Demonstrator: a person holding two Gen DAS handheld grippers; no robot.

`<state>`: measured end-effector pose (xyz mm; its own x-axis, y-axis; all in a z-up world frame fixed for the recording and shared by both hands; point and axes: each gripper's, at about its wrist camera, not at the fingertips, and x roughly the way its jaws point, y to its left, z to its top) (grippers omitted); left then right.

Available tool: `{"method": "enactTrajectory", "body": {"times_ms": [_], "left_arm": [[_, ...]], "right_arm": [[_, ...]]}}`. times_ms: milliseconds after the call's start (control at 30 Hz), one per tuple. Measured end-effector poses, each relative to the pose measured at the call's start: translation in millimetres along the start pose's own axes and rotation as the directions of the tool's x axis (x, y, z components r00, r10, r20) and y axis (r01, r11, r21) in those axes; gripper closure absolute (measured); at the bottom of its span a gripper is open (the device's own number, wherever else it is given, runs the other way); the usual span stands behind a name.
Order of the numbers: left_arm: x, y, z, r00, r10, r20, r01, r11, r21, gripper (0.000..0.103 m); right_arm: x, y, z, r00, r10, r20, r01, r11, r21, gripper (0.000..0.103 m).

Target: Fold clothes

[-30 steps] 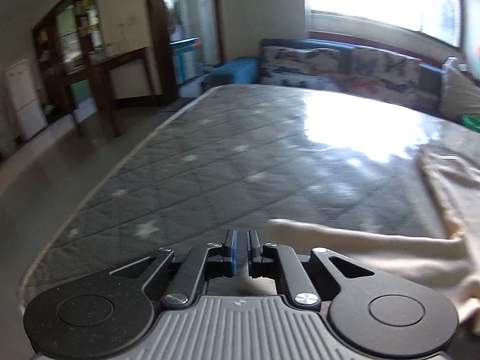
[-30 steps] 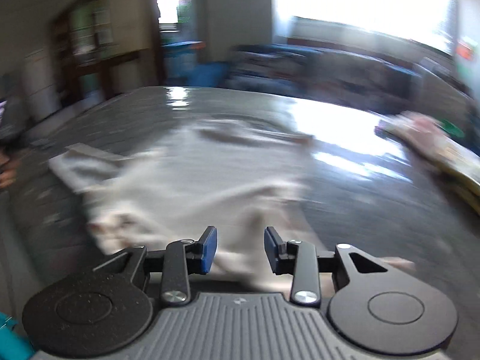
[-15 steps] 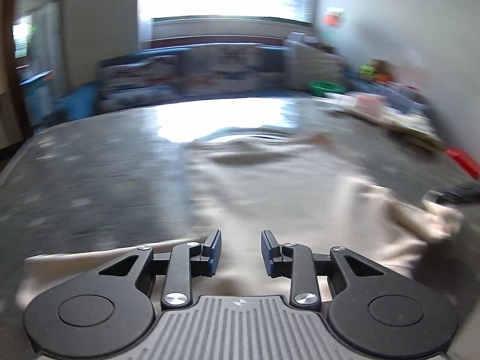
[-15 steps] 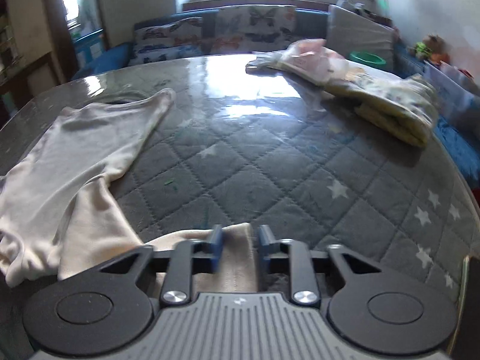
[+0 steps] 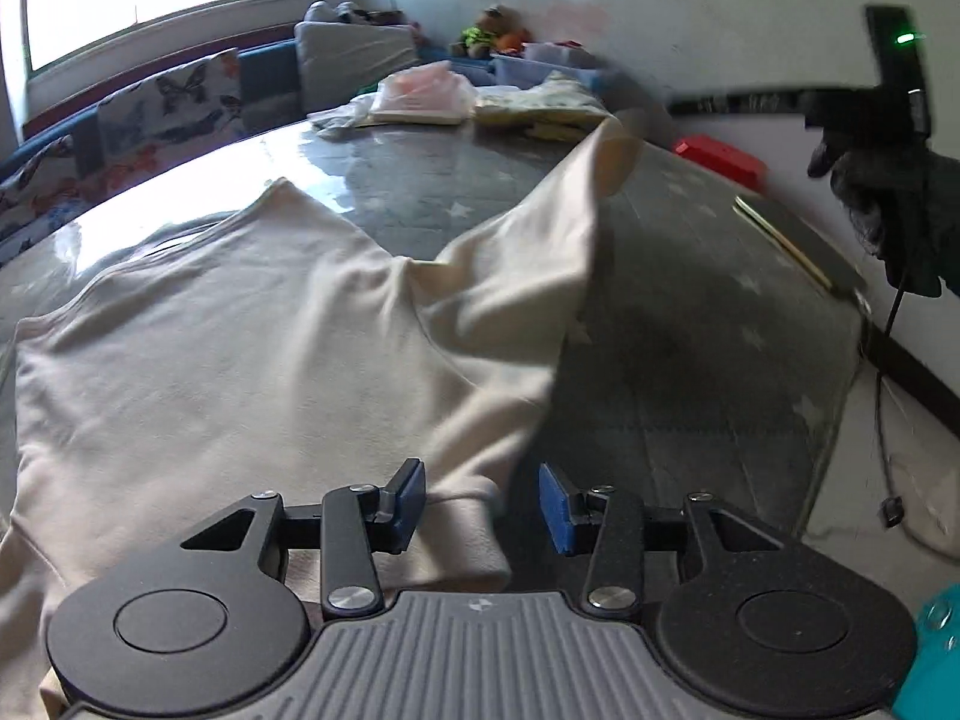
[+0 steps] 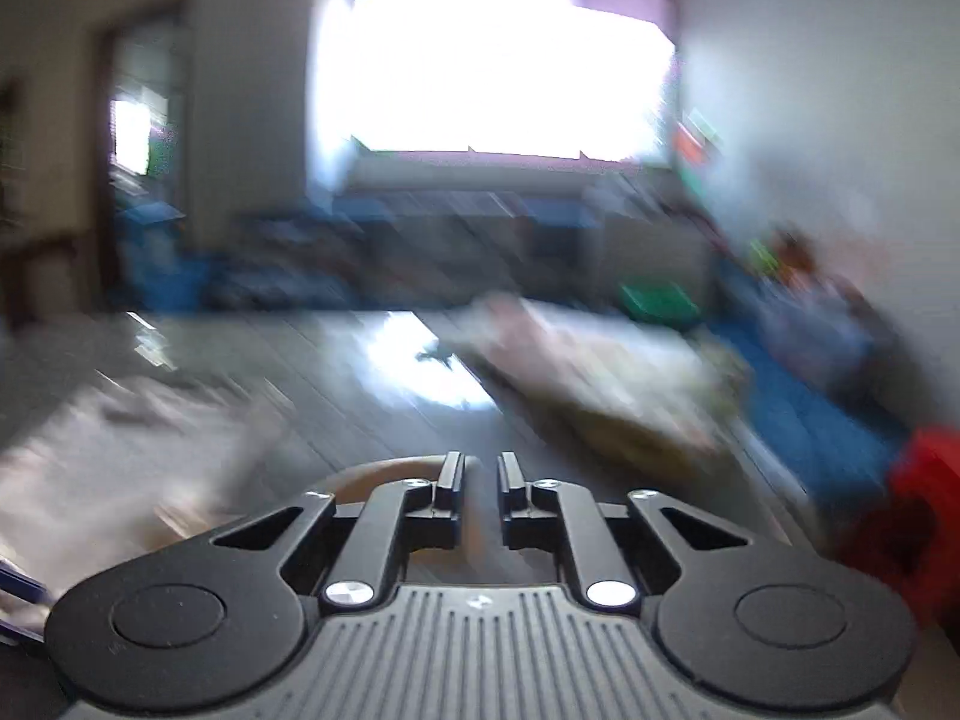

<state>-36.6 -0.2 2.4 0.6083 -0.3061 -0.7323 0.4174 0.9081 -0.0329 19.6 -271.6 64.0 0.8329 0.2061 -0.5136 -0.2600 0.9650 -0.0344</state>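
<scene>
A cream long-sleeved garment (image 5: 240, 372) lies spread on the grey quilted mattress (image 5: 690, 324). One sleeve (image 5: 576, 198) rises off the mattress toward the upper right, where my right gripper shows as a blurred dark shape (image 5: 738, 102). My left gripper (image 5: 480, 504) is open, its blue pads either side of a cream cuff (image 5: 462, 516). The right wrist view is motion-blurred; my right gripper (image 6: 480, 480) has its fingers nearly together with cream cloth (image 6: 396, 474) between them.
A pile of folded clothes (image 5: 468, 102) sits at the far side of the mattress. A sofa with butterfly cushions (image 5: 168, 102) stands beyond. A red object (image 5: 720, 159) and the mattress's right edge (image 5: 840, 372) lie to the right, with cables on the floor.
The left camera has swung right across the garment and its jaws have opened wider over the cuff. The right gripper has closed on the sleeve and lifted it fast.
</scene>
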Motion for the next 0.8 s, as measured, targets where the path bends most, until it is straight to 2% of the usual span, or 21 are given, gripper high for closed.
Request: {"method": "enactTrajectory", "body": {"times_ms": [67,100,133,167,267,300,333,367,433,600,700,800], "left_arm": [[-2,-1,1,1.000,-0.010,-0.002,0.010,1.000,0.013,0.055],[-3,-1,2,1.000,-0.012,-0.001,0.012,1.000,0.019,0.055],[-4,-2,4,1.000,-0.013,0.001,0.013,1.000,0.024,0.055],[-4,-3,6,1.000,-0.010,0.004,0.009,0.999,0.031,0.055],[-2,-6,15,1.000,-0.005,0.019,0.004,0.999,0.050,0.055],[-1,-7,18,1.000,-0.007,0.022,0.006,0.999,0.051,0.055],[1,-8,20,1.000,-0.010,0.025,0.009,0.999,0.053,0.055],[3,-9,22,1.000,-0.009,0.027,0.007,0.999,0.054,0.054],[10,-11,23,1.000,-0.005,0.022,0.004,0.999,0.053,0.054],[22,-13,21,0.999,-0.039,-0.007,0.039,0.999,0.038,0.054],[21,-20,17,0.999,-0.054,0.000,0.054,0.997,0.063,0.052],[18,-20,14,0.997,-0.079,0.008,0.078,0.996,0.048,0.050]], "right_arm": [[6,-13,-17,0.995,-0.054,-0.089,0.057,0.998,0.031,0.090],[6,-15,-22,0.992,-0.048,-0.113,0.054,0.997,0.052,0.090],[7,-14,-24,0.992,-0.026,-0.125,0.035,0.997,0.073,0.088],[8,-12,-25,0.991,-0.002,-0.134,0.014,0.995,0.094,0.081],[17,3,-18,0.990,0.053,-0.133,-0.041,0.995,0.093,0.075],[21,10,-15,0.989,0.073,-0.131,-0.062,0.994,0.087,0.071],[27,17,-11,0.986,0.091,-0.138,-0.080,0.993,0.082,0.057],[35,23,-7,0.985,0.093,-0.144,-0.084,0.994,0.070,0.050],[52,29,-1,0.986,0.069,-0.153,-0.063,0.997,0.043,0.051],[88,36,-1,0.977,0.105,-0.187,-0.106,0.994,0.006,0.054],[106,36,-5,0.974,0.063,-0.217,-0.069,0.997,-0.023,0.054],[109,30,-3,0.977,0.008,-0.215,-0.014,1.000,-0.027,0.054]]}}
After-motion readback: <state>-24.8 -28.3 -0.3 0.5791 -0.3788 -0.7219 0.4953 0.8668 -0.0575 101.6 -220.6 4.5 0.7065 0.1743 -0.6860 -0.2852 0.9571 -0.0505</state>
